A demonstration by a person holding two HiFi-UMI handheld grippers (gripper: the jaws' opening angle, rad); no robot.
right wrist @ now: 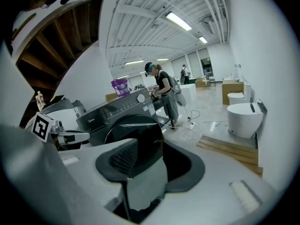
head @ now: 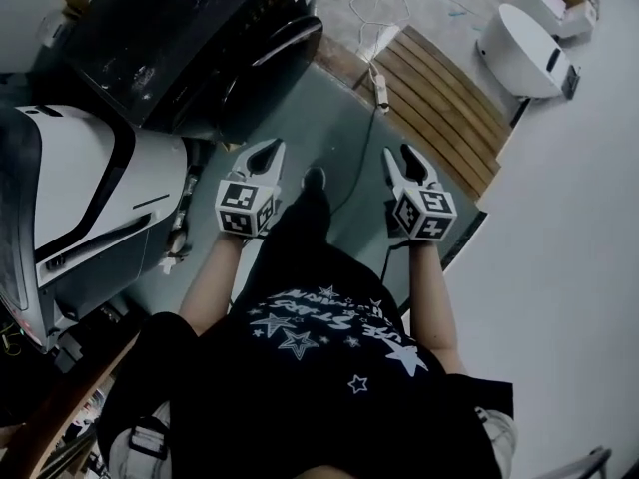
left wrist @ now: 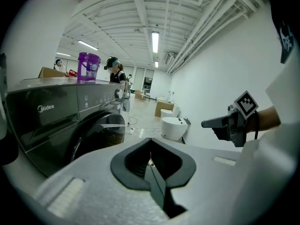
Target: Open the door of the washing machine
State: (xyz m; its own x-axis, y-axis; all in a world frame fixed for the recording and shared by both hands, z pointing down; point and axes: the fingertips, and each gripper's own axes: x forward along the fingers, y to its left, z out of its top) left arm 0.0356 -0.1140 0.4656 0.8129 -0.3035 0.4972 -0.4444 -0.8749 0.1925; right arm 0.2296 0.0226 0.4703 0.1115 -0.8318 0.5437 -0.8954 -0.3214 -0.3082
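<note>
**Both claws in the air, off the washer door**

My left claw (head: 268, 150) is pressed together, with only a thin seam between the pads and nothing in it. My right claw (head: 406, 156) is parted. Its own view shows grey floor (head: 329, 118) and the dark door through the gap, and nothing is gripped. In the head view the two claws sit side by side over the floor, level with each other and apart from the machine.

The washing machine (head: 170, 38) is dark grey, ahead and to my left. Its round dark door (right wrist: 138, 125) faces the claws, and neither claw touches it. The door looks flush with the front, but I can't tell if it is latched.

A purple container (left wrist: 88, 67) stands on the machine top. A white appliance (head: 90, 198) is just beside the washer, on my left. Wooden planks (head: 444, 98) lie on the floor to the right, with a white toilet (head: 524, 53) past them. A person (right wrist: 164, 95) stands behind the washer.
</note>
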